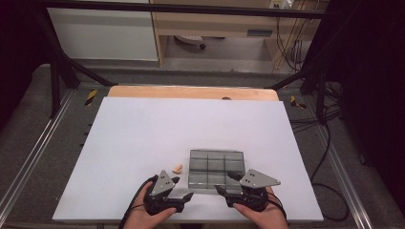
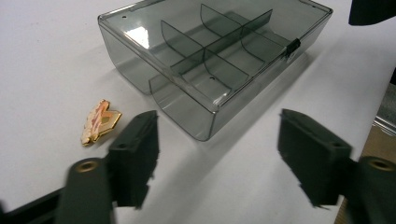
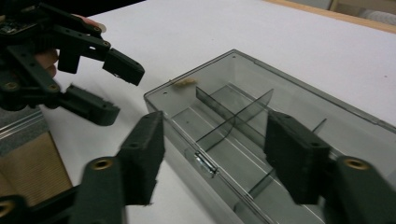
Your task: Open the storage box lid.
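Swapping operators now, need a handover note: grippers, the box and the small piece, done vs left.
Left gripper: open, holding nothing, at the near table edge, left of the box.
Right gripper: open, holding nothing, jaws at the near edge of the box by its small metal latch.
Smoky clear plastic compartment box: on the white table sheet, lid looks shut, the compartments in view look empty.
Small gold and pink flat piece: on the sheet just left of the box, untouched.
Done: nothing visible yet.
Left, probably: open the box, pick up the piece, place it in a compartment.
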